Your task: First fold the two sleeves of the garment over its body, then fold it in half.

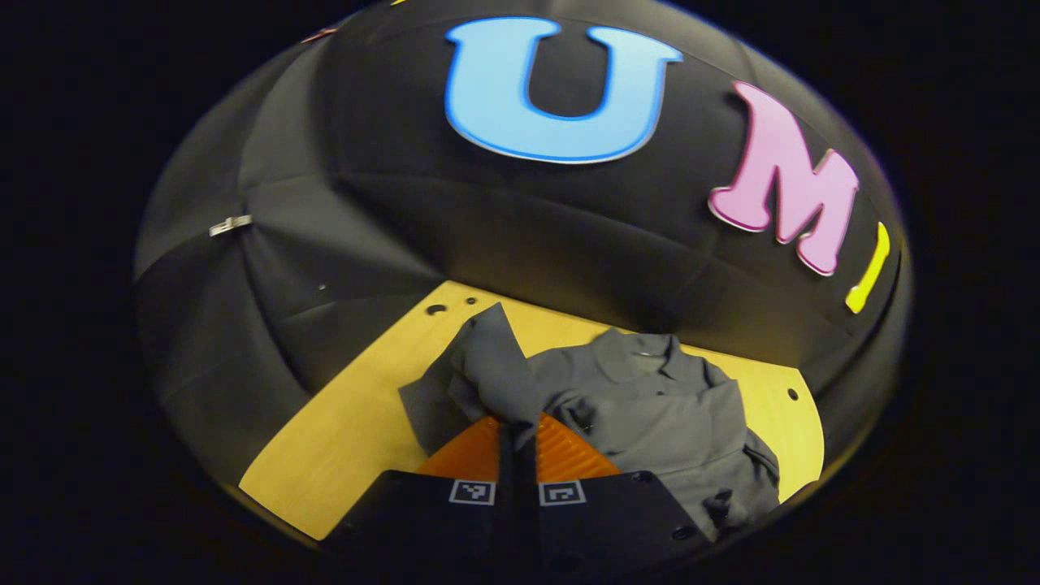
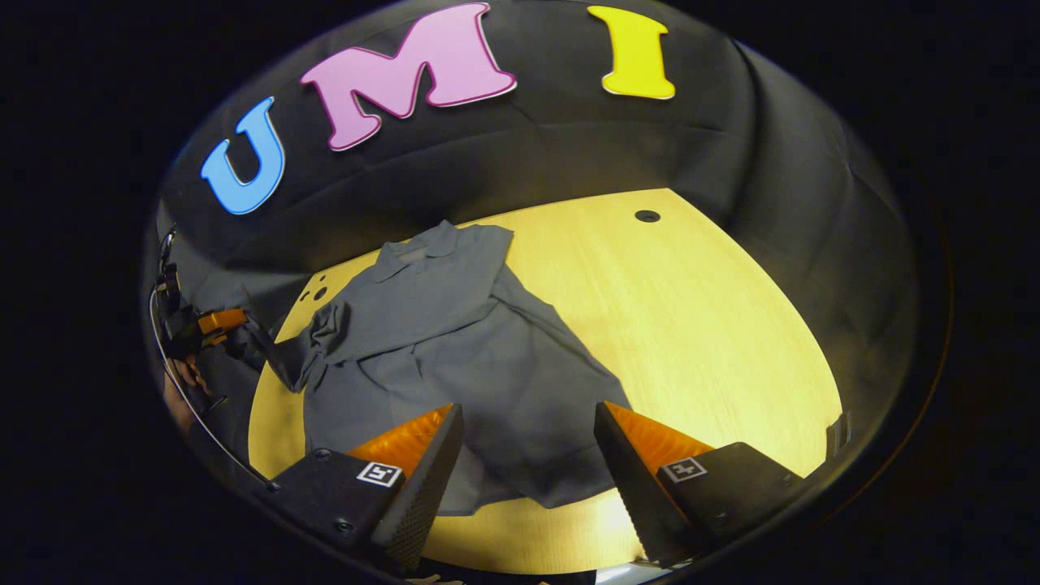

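In the left gripper view, my left gripper (image 1: 517,435) has its two fingers drawn together with a fold of grey fabric pinched between them. The fabric is one sleeve (image 1: 487,366) of the garment (image 1: 650,406), and it rises from the fingertips in a peaked fold above the table (image 1: 341,439). The rest of the garment lies on the wooden table surface to the right of the fingers, collar (image 1: 642,345) toward the booth's black cloth wall (image 1: 366,244).

In the right gripper view, my right gripper (image 2: 528,443) holds its fingers wide apart, with nothing between them. They sit over the near hem of the garment (image 2: 455,349); I cannot tell whether the tips touch the cloth. The garment lies on the left half of the table (image 2: 691,325), collar (image 2: 414,252) at the far side, hem toward the camera. The sleeve on the right side of this view (image 2: 552,325) lies across the body. The other sleeve (image 2: 301,357) is stretched out to the left, off the body, and its end meets the left gripper (image 2: 219,325) at the left edge of the table. A hand (image 2: 183,378) is partly visible just below that gripper. The right half of the table is bare wood with one dark round hole (image 2: 647,216) near the far edge.
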A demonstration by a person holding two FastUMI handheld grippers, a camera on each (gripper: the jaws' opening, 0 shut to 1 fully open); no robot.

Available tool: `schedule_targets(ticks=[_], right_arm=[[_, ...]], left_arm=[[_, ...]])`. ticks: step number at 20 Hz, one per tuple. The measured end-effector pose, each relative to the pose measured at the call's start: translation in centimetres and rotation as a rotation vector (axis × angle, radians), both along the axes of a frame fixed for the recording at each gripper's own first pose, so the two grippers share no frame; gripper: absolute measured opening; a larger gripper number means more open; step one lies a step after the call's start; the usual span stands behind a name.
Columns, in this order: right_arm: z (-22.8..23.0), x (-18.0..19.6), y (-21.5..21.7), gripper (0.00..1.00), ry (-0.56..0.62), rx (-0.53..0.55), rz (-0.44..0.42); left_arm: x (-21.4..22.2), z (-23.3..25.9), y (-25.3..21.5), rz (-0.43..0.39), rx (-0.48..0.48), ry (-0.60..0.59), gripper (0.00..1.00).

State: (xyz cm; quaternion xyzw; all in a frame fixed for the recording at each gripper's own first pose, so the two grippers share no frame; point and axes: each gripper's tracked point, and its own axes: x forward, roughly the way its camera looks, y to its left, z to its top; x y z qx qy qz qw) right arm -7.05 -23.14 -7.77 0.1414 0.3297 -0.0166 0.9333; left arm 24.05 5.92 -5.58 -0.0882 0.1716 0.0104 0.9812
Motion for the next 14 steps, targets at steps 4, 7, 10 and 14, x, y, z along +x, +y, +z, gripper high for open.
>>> schedule_targets(ticks=[4, 7, 10, 14], right_arm=[[-0.8, -0.6, -2.6, 0.99, 0.02, 0.015, -0.048], [-1.7, -0.7, -4.2, 0.99, 0.04, 0.025, -0.063], [-2.7, -1.2, -5.4, 0.99, 0.073, 0.037, -0.059], [-4.1, -1.9, -6.4, 0.99, 0.106, 0.008, -0.018]], left_arm=[[2.4, 0.3, -8.7, -0.114, -0.072, -0.009, 0.05], [3.1, -0.9, -14.7, -0.215, -0.09, 0.017, 0.05], [3.2, -2.0, -20.5, -0.335, -0.095, 0.044, 0.02], [3.3, -3.3, -26.5, -0.428, -0.094, 0.07, 0.05]])
